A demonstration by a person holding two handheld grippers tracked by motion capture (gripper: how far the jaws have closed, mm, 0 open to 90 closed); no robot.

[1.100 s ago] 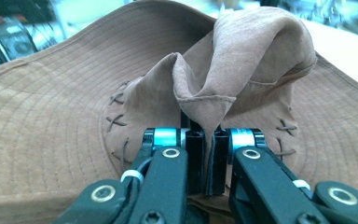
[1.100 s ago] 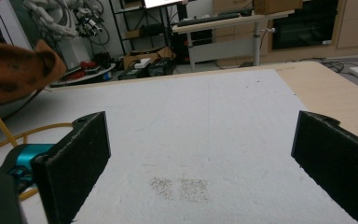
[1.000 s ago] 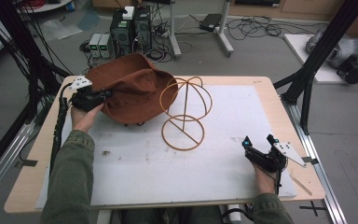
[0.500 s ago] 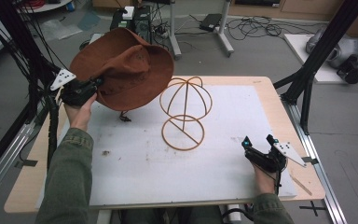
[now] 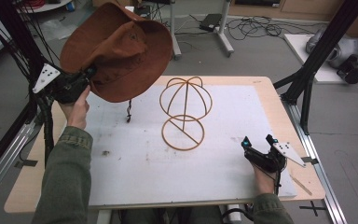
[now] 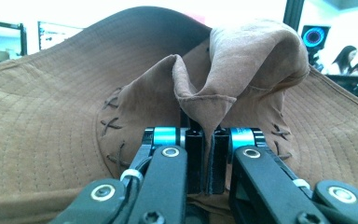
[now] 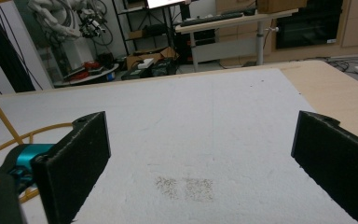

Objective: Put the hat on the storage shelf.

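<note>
A brown suede wide-brimmed hat hangs in the air above the table's far left, tilted, with its chin cord dangling down. My left gripper is shut on a fold of the hat, pinched tight between both pads. A golden wire hat stand, a dome on a ring base, rests on the white board in the middle, to the right of the hat and apart from it. My right gripper rests low at the board's right front, open, with nothing between its pads; part of the stand's ring shows at its left.
A white foam board covers most of the wooden table. Black frame posts stand at the table's left and right sides. Cables, desk legs and equipment lie on the floor beyond the far edge.
My left gripper has lifted the hat off the table, up and a little to the left; it now hangs clear of the board. The right gripper has stayed still.
</note>
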